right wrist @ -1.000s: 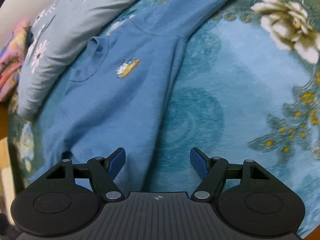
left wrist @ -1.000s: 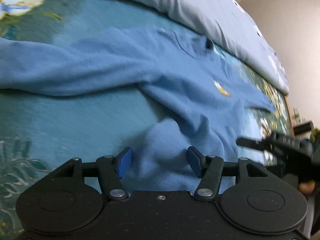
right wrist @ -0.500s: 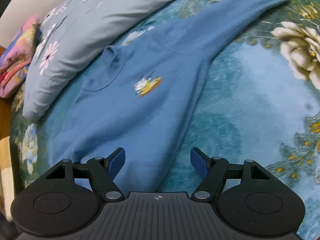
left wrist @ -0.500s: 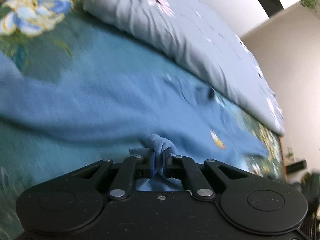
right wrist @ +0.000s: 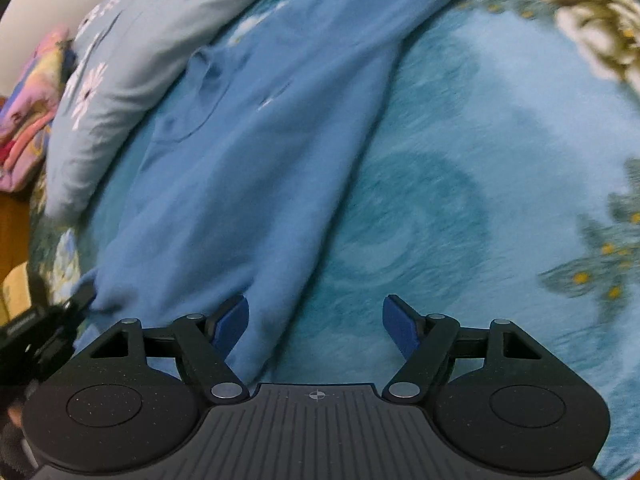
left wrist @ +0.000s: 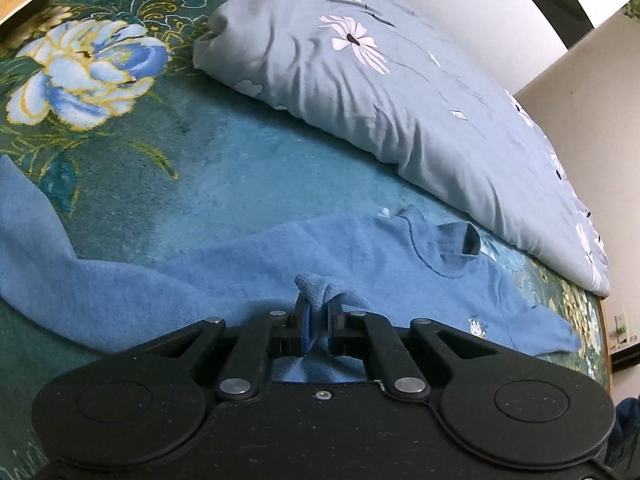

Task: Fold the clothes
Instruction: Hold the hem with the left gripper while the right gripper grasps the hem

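Blue sweater (left wrist: 360,248), teal floral bedspread (left wrist: 168,176)

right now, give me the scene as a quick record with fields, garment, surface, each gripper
garment: blue sweater, lying front up, sleeves spread out, small emblem on the chest
surface: teal floral bedspread
behind garment: grey pillow with white flower print
left gripper: shut on a bunched fold of the sweater hem
right gripper: open, over the sweater's lower side edge, fabric between the pads but not pinched
fold state: no fold made yet
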### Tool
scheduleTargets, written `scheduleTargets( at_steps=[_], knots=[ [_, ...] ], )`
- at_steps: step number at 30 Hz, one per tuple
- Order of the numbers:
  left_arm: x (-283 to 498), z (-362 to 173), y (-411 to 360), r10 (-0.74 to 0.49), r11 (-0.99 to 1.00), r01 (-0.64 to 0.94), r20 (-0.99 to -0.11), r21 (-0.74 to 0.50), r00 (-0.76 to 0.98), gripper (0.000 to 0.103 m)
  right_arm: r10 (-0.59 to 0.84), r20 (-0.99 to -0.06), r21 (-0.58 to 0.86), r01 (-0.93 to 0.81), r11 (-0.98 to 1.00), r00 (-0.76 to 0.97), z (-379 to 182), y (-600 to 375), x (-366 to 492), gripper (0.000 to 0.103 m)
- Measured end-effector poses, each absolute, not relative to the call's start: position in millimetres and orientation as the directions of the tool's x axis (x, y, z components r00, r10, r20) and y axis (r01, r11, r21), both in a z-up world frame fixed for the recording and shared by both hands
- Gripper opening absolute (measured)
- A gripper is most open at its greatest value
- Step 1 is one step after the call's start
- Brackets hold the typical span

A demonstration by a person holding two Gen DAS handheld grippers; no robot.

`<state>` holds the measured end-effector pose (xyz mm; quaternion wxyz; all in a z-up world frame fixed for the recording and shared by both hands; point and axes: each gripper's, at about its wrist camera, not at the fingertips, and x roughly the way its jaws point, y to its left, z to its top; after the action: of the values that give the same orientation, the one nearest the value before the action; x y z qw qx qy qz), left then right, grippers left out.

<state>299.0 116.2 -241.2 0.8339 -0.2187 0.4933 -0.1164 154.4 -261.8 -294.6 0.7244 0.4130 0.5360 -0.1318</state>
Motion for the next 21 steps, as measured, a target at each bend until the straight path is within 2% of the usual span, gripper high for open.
scheduleTargets(
  at_steps=[3, 5, 8, 9, 11, 13, 17, 21],
  knots=[
    [296.5, -237.7, 117.2, -0.408, 0.878, -0.022, -0.772, -0.479, 0.487, 0.005, 0.269, -0.876, 0.473, 0.611, 0.635, 0.399, -299.1, -251.1, 164.3, 0.071],
    [294.4, -235.0, 118.0, -0.409, 0.877, -0.023, -0.771, -0.48, 0.488, 0.005, 0.273, -0.874, 0.477, 0.602, 0.641, 0.402, -300.5, -246.6, 170.4, 0.061],
    [290.1, -230.8, 118.4, -0.41, 0.878, -0.019, -0.772, -0.478, 0.487, 0.006, 0.263, -0.879, 0.466, 0.604, 0.646, 0.398, -301.8, -244.2, 178.2, 0.054],
    [288.3, -229.5, 118.6, -0.41, 0.878, -0.019, -0.772, -0.478, 0.486, 0.006, 0.257, -0.882, 0.461, 0.611, 0.644, 0.394, -302.5, -245.2, 179.7, 0.048],
    [284.1, -226.8, 119.0, -0.409, 0.878, -0.022, -0.773, -0.478, 0.485, 0.006, 0.248, -0.888, 0.45, 0.626, 0.637, 0.387, -303.8, -247.5, 182.1, 0.015],
    [279.4, -223.9, 119.0, -0.41, 0.876, -0.028, -0.773, -0.482, 0.484, 0.006, 0.24, -0.898, 0.433, 0.637, 0.638, 0.37, -303.5, -252.1, 183.1, 0.004],
    [259.8, -218.0, 116.2, -0.439, 0.854, -0.051, -0.769, -0.518, 0.465, 0.006, 0.188, -0.912, 0.383, 0.594, 0.707, 0.364, -285.7, -259.3, 182.4, 0.003],
    [229.4, -214.1, 106.9, -0.451, 0.869, 0.0, -0.792, -0.495, 0.411, 0.006, 0.118, -0.925, 0.309, 0.535, 0.786, 0.361, -262.1, -274.4, 171.8, 0.003]
  ],
)
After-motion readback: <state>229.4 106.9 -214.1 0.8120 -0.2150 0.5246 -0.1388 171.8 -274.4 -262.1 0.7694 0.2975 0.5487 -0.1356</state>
